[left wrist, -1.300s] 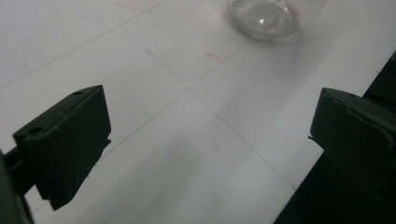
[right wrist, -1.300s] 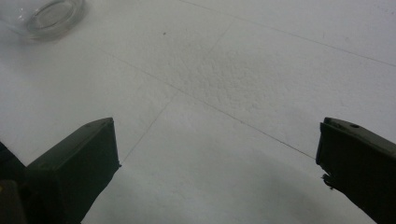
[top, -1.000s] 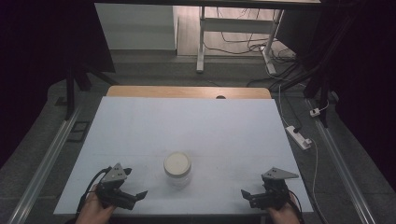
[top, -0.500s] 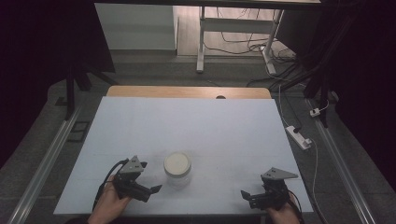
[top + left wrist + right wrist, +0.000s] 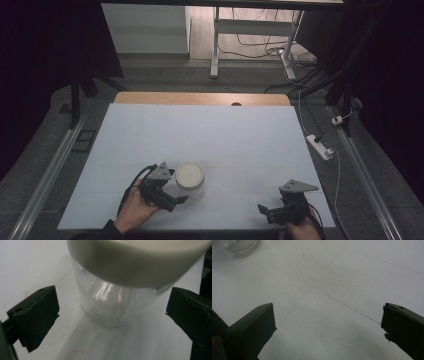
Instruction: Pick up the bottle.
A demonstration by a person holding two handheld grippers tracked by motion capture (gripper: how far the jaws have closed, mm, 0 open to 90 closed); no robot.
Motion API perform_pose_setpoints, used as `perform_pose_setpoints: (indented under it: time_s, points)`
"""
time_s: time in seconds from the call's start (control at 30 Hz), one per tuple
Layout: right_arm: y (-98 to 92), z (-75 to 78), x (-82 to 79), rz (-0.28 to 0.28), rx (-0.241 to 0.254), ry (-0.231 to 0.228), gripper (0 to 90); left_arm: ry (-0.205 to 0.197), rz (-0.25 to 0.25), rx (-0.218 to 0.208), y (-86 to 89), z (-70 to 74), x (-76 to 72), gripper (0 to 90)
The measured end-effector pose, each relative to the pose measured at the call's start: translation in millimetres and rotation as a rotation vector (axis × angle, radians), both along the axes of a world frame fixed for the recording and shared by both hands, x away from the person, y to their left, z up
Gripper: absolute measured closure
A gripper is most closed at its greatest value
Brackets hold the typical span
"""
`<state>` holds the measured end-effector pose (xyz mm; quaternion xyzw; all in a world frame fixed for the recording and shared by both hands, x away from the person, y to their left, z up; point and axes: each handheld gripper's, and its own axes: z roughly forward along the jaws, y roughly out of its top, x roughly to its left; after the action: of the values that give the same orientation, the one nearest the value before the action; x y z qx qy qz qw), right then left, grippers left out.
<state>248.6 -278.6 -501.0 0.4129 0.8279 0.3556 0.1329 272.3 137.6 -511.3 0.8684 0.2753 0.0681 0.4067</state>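
Reaching left gripper (image 5: 176, 197) jaws spread beside jar (image 5: 190, 177), seemingly untouched

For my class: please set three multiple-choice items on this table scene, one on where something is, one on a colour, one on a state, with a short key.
1. Where does the jar stand?
A. by the table's far edge
B. near the person's edge, beside the left gripper
C. between the right gripper's jaws

2. What colour is the jar's lid?
A. cream
B. red
C. black

3. How do the left gripper's jaws stand?
A. shut on the lid
B. shut on nothing
C. open on either side of the jar

Key: 1 B, the high view puts the jar by that gripper. 2 A, the lid shows cream above clear glass. 3 C, the left gripper view shows gaps between both jaws and the glass.
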Motion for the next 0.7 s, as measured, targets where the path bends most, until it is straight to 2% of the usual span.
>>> perform_pose_setpoints:
  time_s: [0.13, 0.27, 0.47, 0.7]
  points:
    - [0.0, 0.0, -0.1, 0.000, 0.002, 0.001, 0.0, -0.005, -0.023, -0.018, -6.2, -2.4, 5.9, 0.0]
    - [0.1, -0.1, 0.0, 0.001, 0.003, 0.002, 0.0, -0.023, -0.038, -0.005, -14.3, -3.2, 9.5, 0.0]
    - [0.1, -0.1, 0.1, 0.006, 0.001, 0.000, 0.0, -0.015, -0.049, -0.016, -20.9, -3.6, 14.2, 0.0]
    - [0.5, -0.1, 0.0, 0.009, -0.001, 0.004, 0.0, -0.048, -0.070, -0.021, -23.1, -1.1, 14.8, 3.5]
